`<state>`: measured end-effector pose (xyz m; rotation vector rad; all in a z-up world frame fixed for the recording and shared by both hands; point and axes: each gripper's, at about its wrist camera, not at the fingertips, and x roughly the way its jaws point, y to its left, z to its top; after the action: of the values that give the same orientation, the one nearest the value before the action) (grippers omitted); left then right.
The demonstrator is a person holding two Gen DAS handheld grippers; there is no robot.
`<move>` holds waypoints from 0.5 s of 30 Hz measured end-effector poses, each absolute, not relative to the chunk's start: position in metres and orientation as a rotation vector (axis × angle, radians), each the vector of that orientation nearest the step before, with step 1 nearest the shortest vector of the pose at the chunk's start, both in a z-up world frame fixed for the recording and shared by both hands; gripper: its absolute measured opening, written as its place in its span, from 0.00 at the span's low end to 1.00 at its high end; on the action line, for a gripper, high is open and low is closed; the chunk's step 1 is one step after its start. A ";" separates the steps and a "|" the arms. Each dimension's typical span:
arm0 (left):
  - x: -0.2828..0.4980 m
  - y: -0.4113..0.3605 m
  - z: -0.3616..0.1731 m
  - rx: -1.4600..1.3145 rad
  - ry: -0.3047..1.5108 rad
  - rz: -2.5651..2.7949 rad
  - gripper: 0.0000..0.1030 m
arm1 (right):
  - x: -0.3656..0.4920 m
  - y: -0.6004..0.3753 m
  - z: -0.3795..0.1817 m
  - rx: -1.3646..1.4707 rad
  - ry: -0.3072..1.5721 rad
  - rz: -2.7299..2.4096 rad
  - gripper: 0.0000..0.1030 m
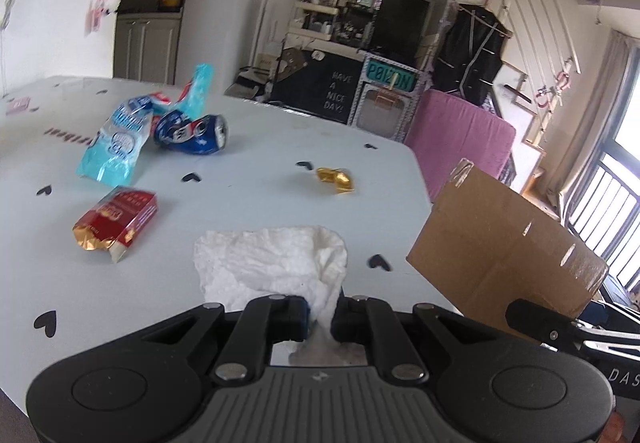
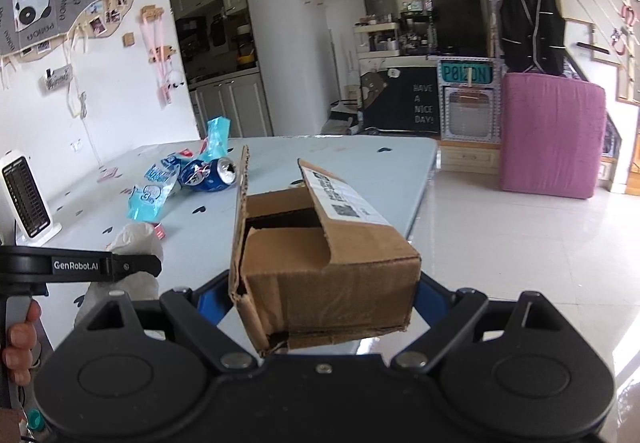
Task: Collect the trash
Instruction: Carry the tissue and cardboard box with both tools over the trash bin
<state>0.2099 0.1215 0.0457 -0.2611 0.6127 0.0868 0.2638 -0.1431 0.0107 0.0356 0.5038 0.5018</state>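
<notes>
"HAVE A NICE DAY!" black board [image 2: 423, 103]; "GenRobot.AI" left claw [image 2: 76, 265].

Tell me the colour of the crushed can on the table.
Blue, with white and red markings; the can shows best in the left wrist view.

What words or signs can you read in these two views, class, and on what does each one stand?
"HAVE A NICE DAY!": black board
"P0IZON": teal sign
"GenRobot.AI": left gripper
"PANDA": panda poster
Blue can, blue packet, red packet, box label: too blurred to read.
</notes>
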 end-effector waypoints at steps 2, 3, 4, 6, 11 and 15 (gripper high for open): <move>0.207 0.111 0.050 -0.245 0.608 0.073 0.09 | 0.258 -0.153 0.015 0.043 0.498 0.488 0.89; 0.206 0.106 0.052 -0.238 0.606 0.065 0.09 | 0.255 -0.158 0.017 0.044 0.495 0.480 0.89; 0.206 0.100 0.054 -0.233 0.604 0.055 0.09 | 0.252 -0.162 0.019 0.044 0.492 0.473 0.89; 0.205 0.089 0.057 -0.222 0.599 0.034 0.09 | 0.247 -0.172 0.023 0.043 0.487 0.453 0.89; 0.208 0.059 0.063 -0.199 0.593 -0.021 0.09 | 0.237 -0.198 0.031 0.046 0.476 0.404 0.89; 0.215 0.035 0.062 -0.180 0.606 -0.073 0.09 | 0.231 -0.223 0.034 0.055 0.470 0.352 0.89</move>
<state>0.2146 0.0345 0.0622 -0.1802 0.6057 -0.0734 0.2310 -0.2229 0.0341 0.0554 0.4702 0.3517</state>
